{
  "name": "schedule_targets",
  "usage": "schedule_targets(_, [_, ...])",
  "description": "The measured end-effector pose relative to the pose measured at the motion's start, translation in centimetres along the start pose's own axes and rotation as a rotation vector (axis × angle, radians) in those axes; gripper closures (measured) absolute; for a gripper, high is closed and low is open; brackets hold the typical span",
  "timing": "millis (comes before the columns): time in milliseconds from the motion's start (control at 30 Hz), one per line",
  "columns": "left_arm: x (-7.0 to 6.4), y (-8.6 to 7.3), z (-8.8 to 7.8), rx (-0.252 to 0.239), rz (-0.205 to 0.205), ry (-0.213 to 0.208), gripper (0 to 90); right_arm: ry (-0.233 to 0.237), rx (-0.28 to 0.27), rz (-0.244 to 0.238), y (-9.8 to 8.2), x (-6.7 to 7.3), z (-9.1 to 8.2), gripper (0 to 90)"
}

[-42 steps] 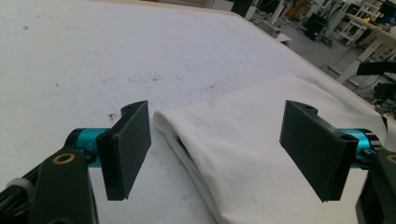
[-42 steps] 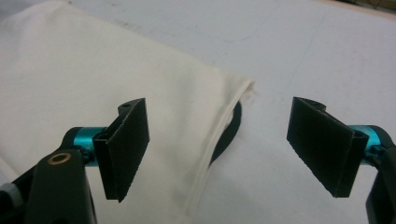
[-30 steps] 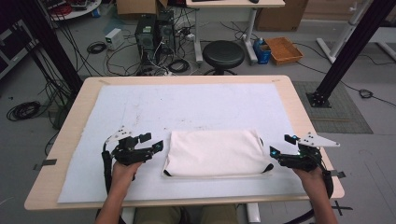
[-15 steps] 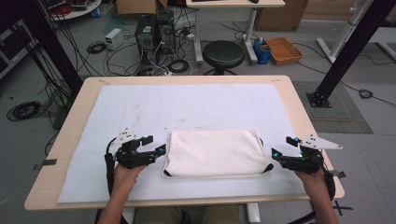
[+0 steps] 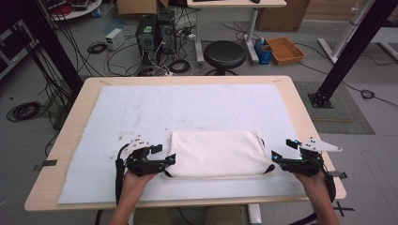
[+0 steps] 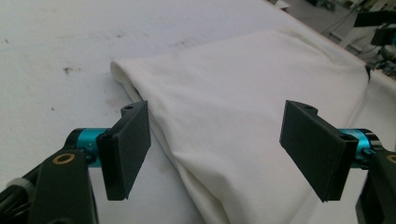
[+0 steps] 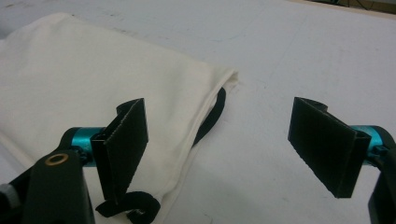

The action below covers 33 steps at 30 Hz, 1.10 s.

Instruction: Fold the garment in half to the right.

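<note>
A folded cream-white cloth bag with a black strap lies flat on the pale blue-white mat that covers the light wooden table, toward the table's six o'clock edge in the high view. A loop of the black strap pokes out from under the cloth at its right end, and another curl of it lies at the near corner, just below the right gripper's left jaw in the right gripper view.

The left gripper sits at the bag's nine o'clock end. Its two black jaws stand wide apart with nothing clamped; in the left gripper view the bag's folded edge runs up between them, the left jaw over bare mat just beside the cloth, the right jaw over the cloth itself. Whether either pad touches the fabric I cannot tell.

The right gripper is at the bag's three o'clock end, jaws likewise wide apart and holding nothing. Its left jaw hangs over the bag's corner, its right jaw over bare mat.

Beyond the table at twelve o'clock stands a round black stool on the grey floor
</note>
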<state>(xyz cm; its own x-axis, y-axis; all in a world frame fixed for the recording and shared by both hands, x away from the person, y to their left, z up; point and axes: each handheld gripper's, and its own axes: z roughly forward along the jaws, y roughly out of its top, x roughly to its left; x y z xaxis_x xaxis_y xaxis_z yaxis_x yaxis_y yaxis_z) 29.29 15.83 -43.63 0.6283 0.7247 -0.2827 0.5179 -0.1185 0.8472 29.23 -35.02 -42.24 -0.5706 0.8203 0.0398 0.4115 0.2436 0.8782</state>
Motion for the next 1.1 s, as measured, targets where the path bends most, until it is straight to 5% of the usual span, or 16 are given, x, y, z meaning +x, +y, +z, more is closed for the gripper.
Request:
schedule_targets(300, [-1.2,-2.2,0.3,0.103,0.006,0.139,32.4,0.02,0.011,-0.003,-0.2,0.3,0.5,19.8])
schedule_targets(367, [-1.6,-2.3,0.0,0.086,0.015,0.166,40.3,0.022,0.015,-0.009,-0.2,0.4,0.6,19.8])
schedule_targets(600, [-2.8,-2.8,0.1,0.154,0.085,0.234,54.1,0.035,0.025,-0.04,0.2,1.2,1.2,19.8])
schedule_targets(833, [-3.3,-3.3,0.0,0.136,0.135,0.204,80.2,0.06,0.032,-0.067,0.9,2.5,2.0,19.8])
schedule_targets(1100, [-3.1,-3.7,-0.1,0.106,0.117,0.193,81.0,0.111,0.07,-0.127,3.7,5.1,5.8,19.8])
